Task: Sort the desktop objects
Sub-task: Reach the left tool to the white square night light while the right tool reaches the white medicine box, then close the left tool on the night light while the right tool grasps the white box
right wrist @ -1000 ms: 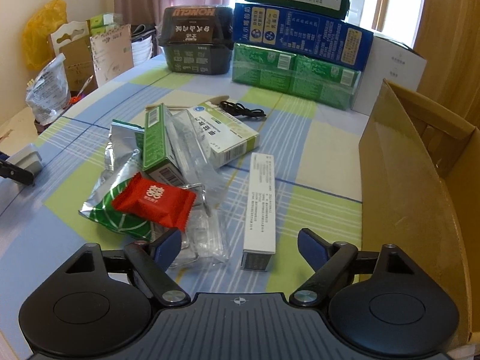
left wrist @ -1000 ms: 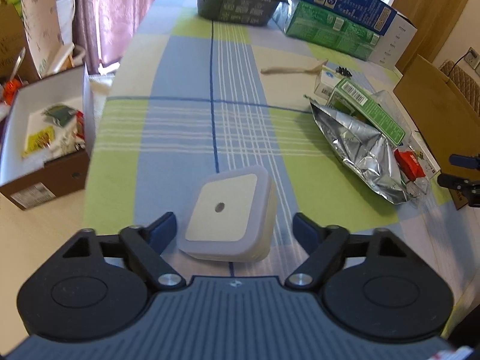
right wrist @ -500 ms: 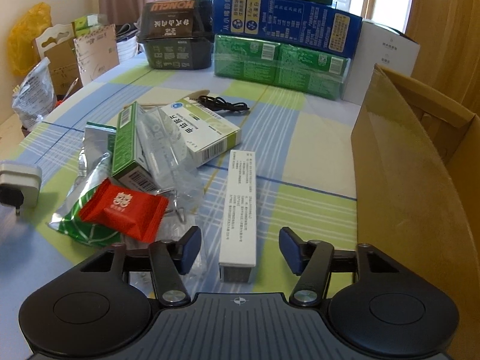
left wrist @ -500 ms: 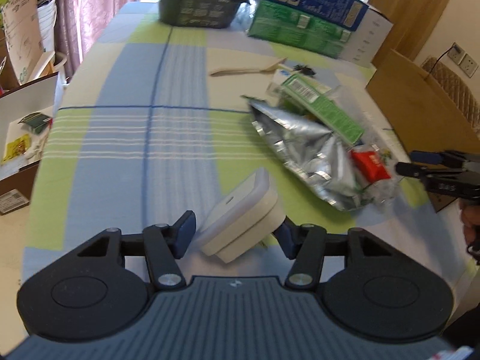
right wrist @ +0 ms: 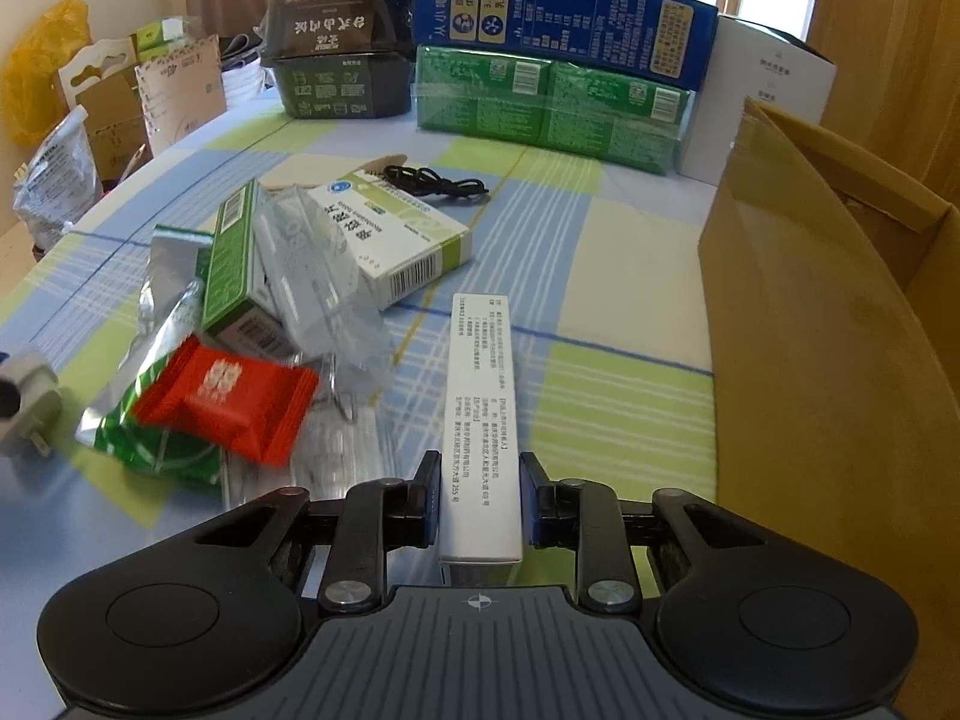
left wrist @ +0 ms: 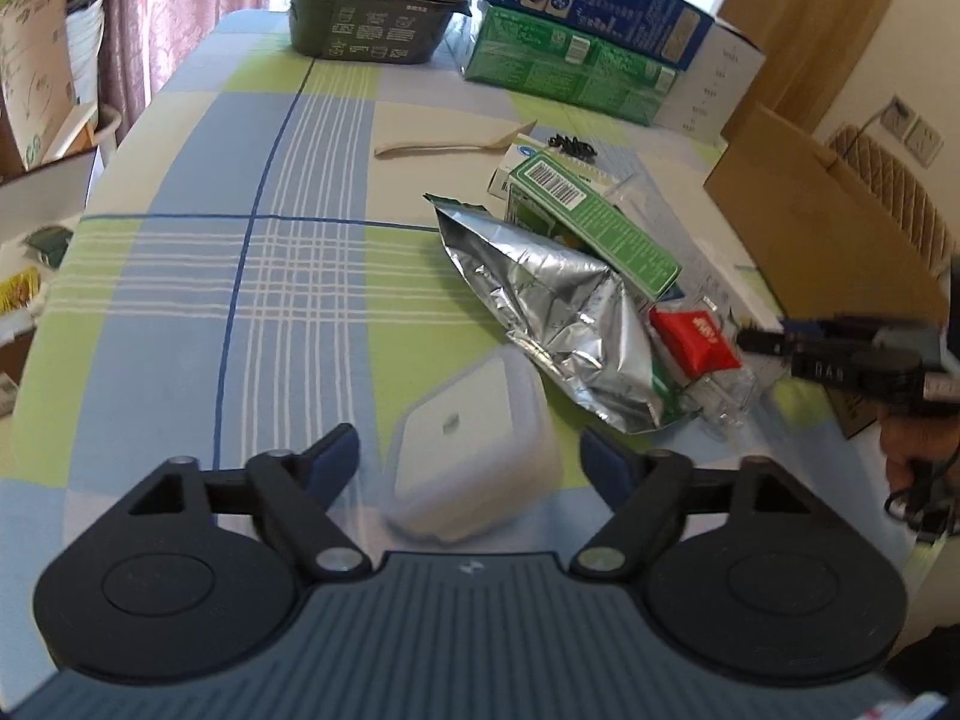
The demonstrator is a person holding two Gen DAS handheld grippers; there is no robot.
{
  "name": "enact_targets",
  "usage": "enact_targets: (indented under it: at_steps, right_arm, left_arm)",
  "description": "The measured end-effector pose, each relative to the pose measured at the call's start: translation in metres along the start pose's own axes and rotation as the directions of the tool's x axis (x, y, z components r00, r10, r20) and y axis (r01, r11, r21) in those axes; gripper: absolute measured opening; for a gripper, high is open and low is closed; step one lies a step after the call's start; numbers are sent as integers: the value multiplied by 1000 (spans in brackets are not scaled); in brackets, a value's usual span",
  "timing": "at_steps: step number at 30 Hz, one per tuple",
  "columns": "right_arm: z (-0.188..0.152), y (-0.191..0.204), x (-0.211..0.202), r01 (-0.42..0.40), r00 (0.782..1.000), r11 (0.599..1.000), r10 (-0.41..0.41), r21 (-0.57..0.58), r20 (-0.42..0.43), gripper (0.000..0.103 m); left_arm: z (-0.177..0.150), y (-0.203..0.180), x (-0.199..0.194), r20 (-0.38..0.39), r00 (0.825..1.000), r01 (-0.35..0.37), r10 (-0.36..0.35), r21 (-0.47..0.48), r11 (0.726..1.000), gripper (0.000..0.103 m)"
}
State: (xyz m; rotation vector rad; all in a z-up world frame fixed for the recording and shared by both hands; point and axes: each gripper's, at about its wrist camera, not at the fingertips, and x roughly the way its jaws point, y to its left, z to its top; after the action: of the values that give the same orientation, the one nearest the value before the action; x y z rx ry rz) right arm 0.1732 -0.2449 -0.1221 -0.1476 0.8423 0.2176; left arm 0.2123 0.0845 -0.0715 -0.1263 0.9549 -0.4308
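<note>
A white square plug-in night light (left wrist: 474, 444) lies on the checked tablecloth between the fingers of my left gripper (left wrist: 468, 456). Those jaws are opening and their pads stand clear of it. In the right wrist view a long white box (right wrist: 480, 396) runs lengthwise between the fingers of my right gripper (right wrist: 480, 498). Its jaws are closing and the pads press on the box's two sides near its close end. The left wrist view shows the right gripper (left wrist: 840, 354) at the right edge, held by a hand.
A pile lies mid-table: silver foil bag (left wrist: 552, 312), red packet (right wrist: 222, 396), green box (left wrist: 600, 222), white-green medicine box (right wrist: 396, 240), black cable (right wrist: 438, 183). An open cardboard box (right wrist: 810, 330) stands at the right. Stacked cartons (right wrist: 558, 18) line the far edge.
My left gripper shut on the night light, carried it right toward the pile, then spread apart with it lying on the cloth. My right gripper's jaws narrowed onto the long white box.
</note>
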Motion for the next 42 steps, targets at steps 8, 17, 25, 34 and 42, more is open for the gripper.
enact_targets:
  at_steps: [8, 17, 25, 34, 42]
  right_arm:
    - [-17, 2, -17, -9, 1000, 1000, 9, 7, -10, 23]
    - [-17, 0, -18, -14, 1000, 1000, 14, 19, -7, 23]
    - [-9, 1, -9, -11, 1000, 1000, 11, 8, -10, 31]
    - [-7, 2, -11, 4, 1000, 1000, -4, -1, -13, 23]
    - [-2, 8, -51, -6, 999, 1000, 6, 4, 42, 23]
  left_arm:
    - [-11, -3, 8, -27, 1000, -14, 12, -69, 997, 84]
    - [-9, 2, 15, -53, 998, 35, -40, -91, 995, 81]
    - [-9, 1, 16, -70, 997, 36, -42, -77, 996, 61]
    - [-13, -12, 14, -43, 999, 4, -6, -57, 998, 61]
    - [-11, -27, -5, -19, 999, -39, 39, -38, 999, 61]
